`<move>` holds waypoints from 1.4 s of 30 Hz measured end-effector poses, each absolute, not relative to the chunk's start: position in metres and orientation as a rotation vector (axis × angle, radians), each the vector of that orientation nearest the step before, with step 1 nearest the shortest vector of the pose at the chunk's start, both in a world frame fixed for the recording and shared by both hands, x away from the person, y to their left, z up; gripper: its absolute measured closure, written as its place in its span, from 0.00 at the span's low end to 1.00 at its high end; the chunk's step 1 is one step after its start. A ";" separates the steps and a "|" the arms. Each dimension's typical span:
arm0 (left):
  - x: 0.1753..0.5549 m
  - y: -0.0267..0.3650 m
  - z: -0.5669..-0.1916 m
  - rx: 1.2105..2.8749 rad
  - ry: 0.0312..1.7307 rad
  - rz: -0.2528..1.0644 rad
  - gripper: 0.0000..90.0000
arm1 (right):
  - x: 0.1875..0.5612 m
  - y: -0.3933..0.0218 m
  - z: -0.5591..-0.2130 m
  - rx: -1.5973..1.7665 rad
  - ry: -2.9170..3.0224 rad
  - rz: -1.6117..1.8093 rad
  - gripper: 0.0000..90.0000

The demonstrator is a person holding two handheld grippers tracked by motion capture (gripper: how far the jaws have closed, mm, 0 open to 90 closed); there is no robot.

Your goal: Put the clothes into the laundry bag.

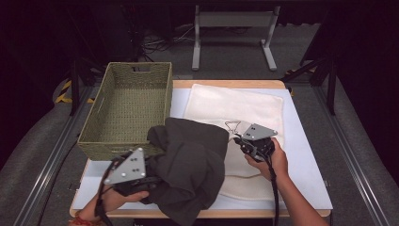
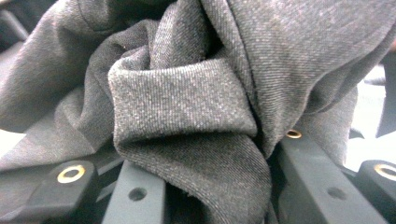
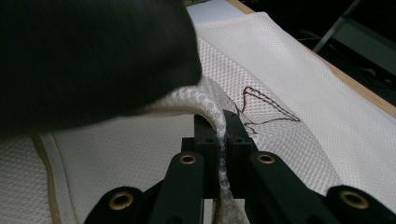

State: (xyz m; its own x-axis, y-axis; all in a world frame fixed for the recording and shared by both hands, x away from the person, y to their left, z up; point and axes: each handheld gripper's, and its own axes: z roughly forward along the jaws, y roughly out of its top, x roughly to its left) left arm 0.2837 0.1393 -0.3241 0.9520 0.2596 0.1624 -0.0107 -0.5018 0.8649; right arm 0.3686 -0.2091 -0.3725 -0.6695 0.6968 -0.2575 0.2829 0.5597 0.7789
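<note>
A dark grey garment [image 1: 193,160] hangs bunched over the front of the table, covering the left part of a white mesh bag [image 1: 235,106]. My left gripper [image 1: 157,176] is at the garment's left side, its jaws buried in the cloth. In the left gripper view, a thick fold of the garment [image 2: 187,102] is pinched between the jaws of my left gripper [image 2: 210,186]. My right gripper [image 1: 240,141] is shut on a raised edge of the mesh bag [image 3: 327,135] and lifts it beside the garment [image 3: 84,60]. The pinch shows in the right gripper view [image 3: 223,128].
A woven green basket [image 1: 117,146] stands open at the table's back left, touching the garment's upper left. A white board [image 1: 306,160] covers the tabletop and is bare to the right of the bag. A dark stitched outline [image 3: 264,109] marks the bag.
</note>
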 end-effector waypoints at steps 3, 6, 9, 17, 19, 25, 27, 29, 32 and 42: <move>0.290 0.122 -0.330 2.120 0.135 0.280 0.76 | 0.370 -0.209 -0.374 0.785 2.249 0.977 0.97; 0.299 0.100 -0.338 2.180 0.096 0.219 0.76 | 0.371 -0.209 -0.374 0.806 2.242 0.988 0.97; 0.305 0.080 -0.348 2.243 0.073 0.197 0.76 | 0.372 -0.212 -0.373 0.824 2.238 0.999 0.97; 0.331 0.029 -0.369 2.379 0.192 0.224 0.76 | 0.372 -0.215 -0.356 0.801 2.235 1.090 0.97; 0.337 0.024 -0.368 2.376 0.223 0.240 0.76 | 0.369 -0.213 -0.354 0.788 2.249 1.112 0.97; 0.341 0.002 -0.369 2.394 0.298 0.315 0.76 | 0.361 -0.202 -0.346 0.764 2.267 1.131 0.97; 0.341 -0.003 -0.368 2.408 0.296 0.346 0.76 | 0.359 -0.200 -0.339 0.758 2.259 1.155 0.97; 0.342 -0.010 -0.370 2.427 0.325 0.393 0.76 | 0.358 -0.200 -0.335 0.756 2.255 1.165 0.97; 0.353 -0.015 -0.374 2.421 0.394 0.393 0.76 | 0.355 -0.199 -0.325 0.758 2.242 1.203 0.98; 0.386 -0.017 -0.390 2.301 0.658 0.381 0.76 | 0.343 -0.185 -0.326 0.706 2.282 1.208 0.97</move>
